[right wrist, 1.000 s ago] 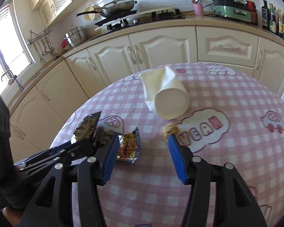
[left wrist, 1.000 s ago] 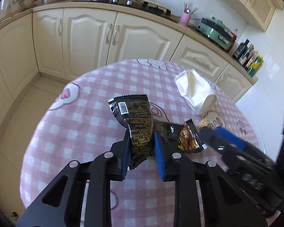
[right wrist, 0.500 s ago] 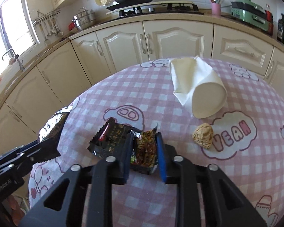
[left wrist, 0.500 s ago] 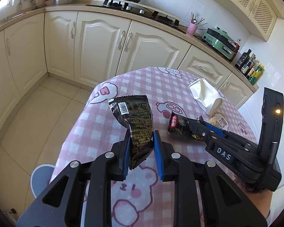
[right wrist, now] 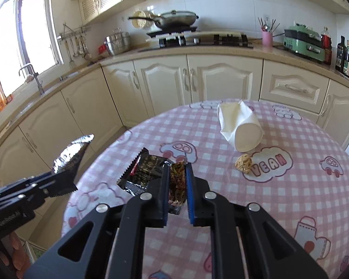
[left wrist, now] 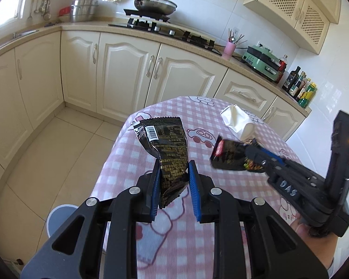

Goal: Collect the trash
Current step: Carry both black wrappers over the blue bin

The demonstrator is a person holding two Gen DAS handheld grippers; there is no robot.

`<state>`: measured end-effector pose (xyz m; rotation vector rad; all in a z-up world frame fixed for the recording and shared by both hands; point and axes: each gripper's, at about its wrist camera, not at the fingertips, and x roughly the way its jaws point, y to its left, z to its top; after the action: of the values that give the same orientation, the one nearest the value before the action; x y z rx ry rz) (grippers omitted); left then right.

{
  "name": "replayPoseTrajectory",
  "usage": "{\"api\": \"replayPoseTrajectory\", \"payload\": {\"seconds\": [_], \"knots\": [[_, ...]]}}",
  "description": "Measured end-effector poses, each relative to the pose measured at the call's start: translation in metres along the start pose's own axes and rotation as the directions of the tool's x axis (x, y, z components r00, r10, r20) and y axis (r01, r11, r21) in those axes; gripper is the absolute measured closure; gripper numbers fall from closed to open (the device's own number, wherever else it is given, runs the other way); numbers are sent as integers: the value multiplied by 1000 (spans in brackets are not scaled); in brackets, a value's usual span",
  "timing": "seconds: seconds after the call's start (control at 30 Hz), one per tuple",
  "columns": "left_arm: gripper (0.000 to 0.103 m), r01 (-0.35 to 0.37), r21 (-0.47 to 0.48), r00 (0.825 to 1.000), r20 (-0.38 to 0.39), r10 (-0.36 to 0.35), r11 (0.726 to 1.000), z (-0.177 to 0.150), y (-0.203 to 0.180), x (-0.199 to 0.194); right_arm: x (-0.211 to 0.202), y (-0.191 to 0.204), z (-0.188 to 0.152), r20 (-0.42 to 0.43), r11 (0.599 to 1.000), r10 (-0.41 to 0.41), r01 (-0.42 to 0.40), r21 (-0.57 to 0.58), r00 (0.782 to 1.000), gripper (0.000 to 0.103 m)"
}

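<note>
The left hand-held gripper (left wrist: 173, 181) is clamped on a black snack wrapper (left wrist: 167, 146), which stands up from between the blue pads with its barcode end uppermost, held in the air above the near edge of the round tabletop (left wrist: 221, 237) with its pink checked cloth. The right hand-held gripper (right wrist: 177, 187) has its jaws closing on a second wrapper (right wrist: 149, 174), a dark torn-open packet with a red stripe; the crumpled open end sits between the pads and they already press on it, while the rest of the packet sticks out to the left, lifted off the cloth. From the left wrist view that second packet (left wrist: 230, 155) juts out of the other tool's tip, over the tabletop and apart from the first one. Further back on the cloth lies a white paper cup (right wrist: 240, 127) on its side, partly squashed, with its mouth turned towards the right gripper. Just beside it, nearer, rests a small crumpled brown ball of paper (right wrist: 243, 163), next to the printed cloud with red letters. Cream kitchen cabinets (right wrist: 197, 81) run behind.
</note>
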<state>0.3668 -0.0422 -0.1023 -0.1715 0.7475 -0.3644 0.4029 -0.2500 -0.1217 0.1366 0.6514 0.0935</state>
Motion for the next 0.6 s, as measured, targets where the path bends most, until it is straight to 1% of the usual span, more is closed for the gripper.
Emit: {"api": "replayPoseTrajectory", "payload": {"seconds": [0.13,0.27,0.37,0.47,0.6], "knots": [[82,-2,10,999,33,2,1000,-5,-4,-24,-42,4,-1,83,1000,-14,14,-3,996,90],[82,5,11,997,77,-6,1000,-9,-9,-51,-77,6,2,139,1000,-27,27,0,990,90],[82,8,14,995,101,-10,1000,-12,-11,-67,-94,16,1,155,1000,-17,19,-9,988,90],[82,3,13,994,113,-4,1000,-17,-10,-79,-102,27,-2,159,1000,2,2,-24,987,90],[82,-24,4,992,127,23,1000,-26,0,-97,-107,57,-5,158,997,54,-45,-59,986,90]]}}
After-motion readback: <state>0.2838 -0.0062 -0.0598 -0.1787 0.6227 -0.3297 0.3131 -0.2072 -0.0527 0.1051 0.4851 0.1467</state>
